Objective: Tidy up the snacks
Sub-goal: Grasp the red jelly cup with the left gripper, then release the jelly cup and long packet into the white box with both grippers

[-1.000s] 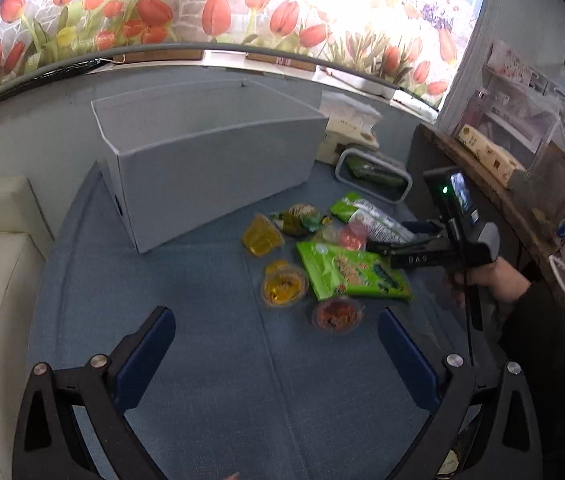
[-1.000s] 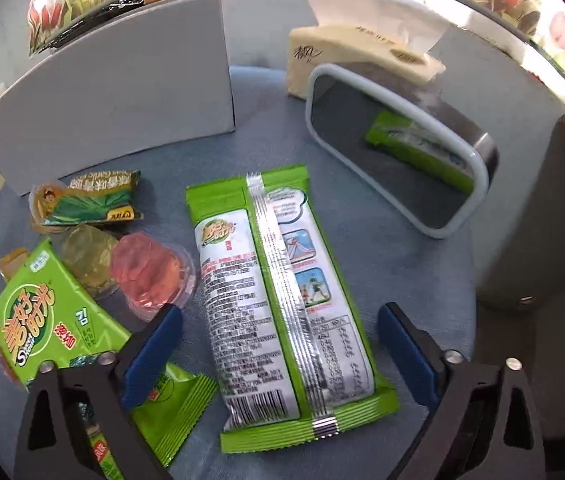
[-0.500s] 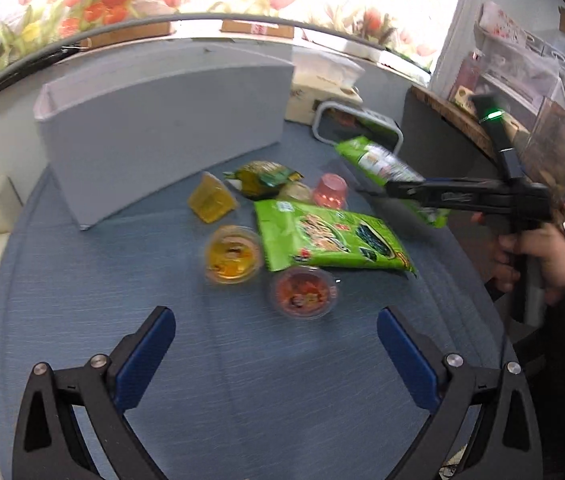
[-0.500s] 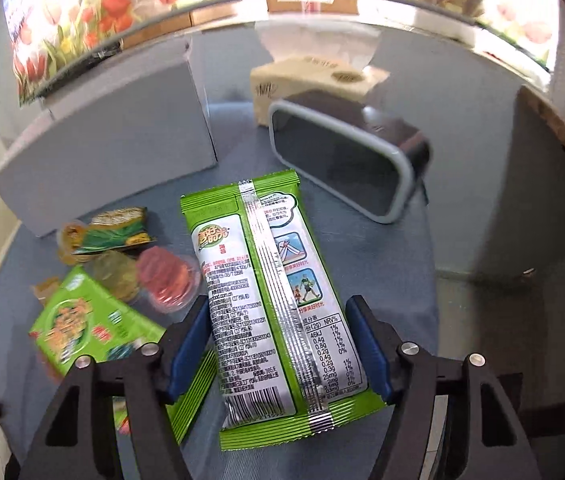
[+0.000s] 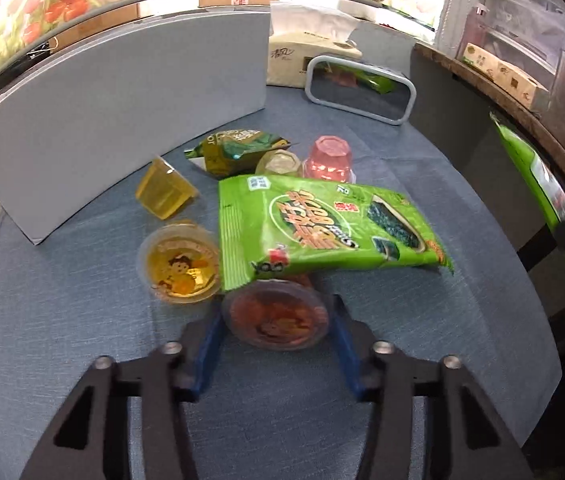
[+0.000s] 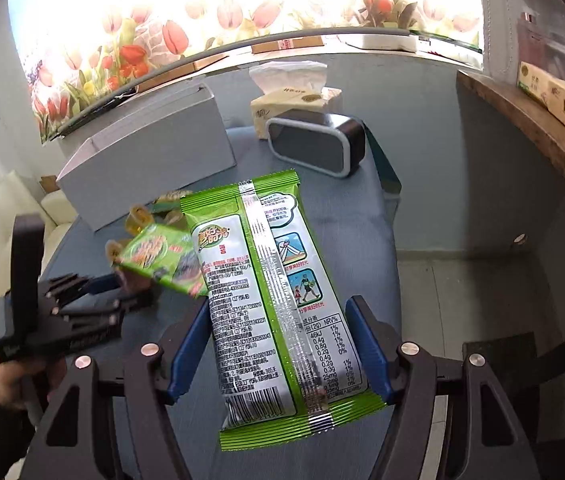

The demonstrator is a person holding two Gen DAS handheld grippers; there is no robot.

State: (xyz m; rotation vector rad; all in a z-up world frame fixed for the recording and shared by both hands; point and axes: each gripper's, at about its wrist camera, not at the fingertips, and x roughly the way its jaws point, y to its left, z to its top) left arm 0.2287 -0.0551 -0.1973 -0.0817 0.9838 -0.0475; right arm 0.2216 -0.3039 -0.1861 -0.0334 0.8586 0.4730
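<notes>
My right gripper [image 6: 278, 344] is shut on a long green snack packet [image 6: 270, 300] and holds it lifted above the table; that packet shows at the right edge of the left wrist view [image 5: 542, 196]. My left gripper [image 5: 274, 320] is closed around a red jelly cup [image 5: 276, 316] on the blue table [image 5: 82, 340], its pads at the cup's sides. A green seaweed bag [image 5: 322, 228] overlaps the cup's far edge. A yellow jelly cup [image 5: 180, 266], a tipped yellow cup [image 5: 164, 194], a clear cup [image 5: 278, 162], a pink cup [image 5: 328, 158] and a small green pouch [image 5: 238, 150] lie beyond.
A grey open box [image 5: 122, 108] stands at the back left of the table. A tissue box [image 5: 306, 52] and a grey-rimmed mirror [image 5: 362, 88] stand at the back right. A wooden shelf [image 5: 522, 112] runs along the right.
My left gripper moved forward and closed around the red jelly cup. My right gripper lifted the long green packet higher and away to the right.
</notes>
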